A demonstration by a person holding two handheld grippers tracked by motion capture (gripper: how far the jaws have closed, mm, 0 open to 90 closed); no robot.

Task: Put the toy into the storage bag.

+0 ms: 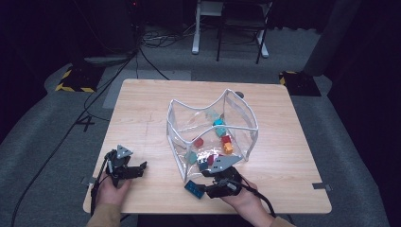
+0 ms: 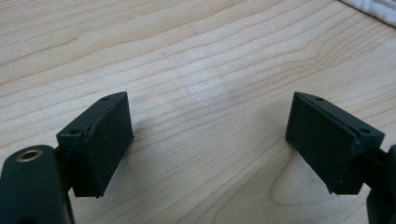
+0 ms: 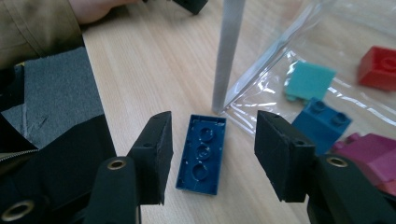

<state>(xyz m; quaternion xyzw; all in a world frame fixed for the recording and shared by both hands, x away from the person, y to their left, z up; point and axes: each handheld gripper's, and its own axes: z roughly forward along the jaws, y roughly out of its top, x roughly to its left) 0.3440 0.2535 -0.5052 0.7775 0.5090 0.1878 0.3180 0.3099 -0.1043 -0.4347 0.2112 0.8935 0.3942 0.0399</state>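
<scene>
Dark room, grey carpet, and a light wooden surface (image 1: 142, 109) carrying everything, so pretty plain setup. Nearest the person, the right tongs (image 3: 212, 144) are seen spread fairly wide, with a dark blue brick (image 3: 201, 153) lying studs-down on the wood between the jaws; nothing is pinched yet, and no contact can be made out on either pad. That brick sits just outside the corner of the clear plastic bag (image 1: 246, 118). Over at the near left edge, the left tongs (image 2: 208, 135) are held wide open above bare wood, holding nothing. Farther in, the bag is already loaded with a bunch of bricks (image 1: 213, 142) in red, teal, orange and blue. So the job looks mostly done: one stray brick is left to be grabbed and dropped in, as far as can be judged.
</scene>
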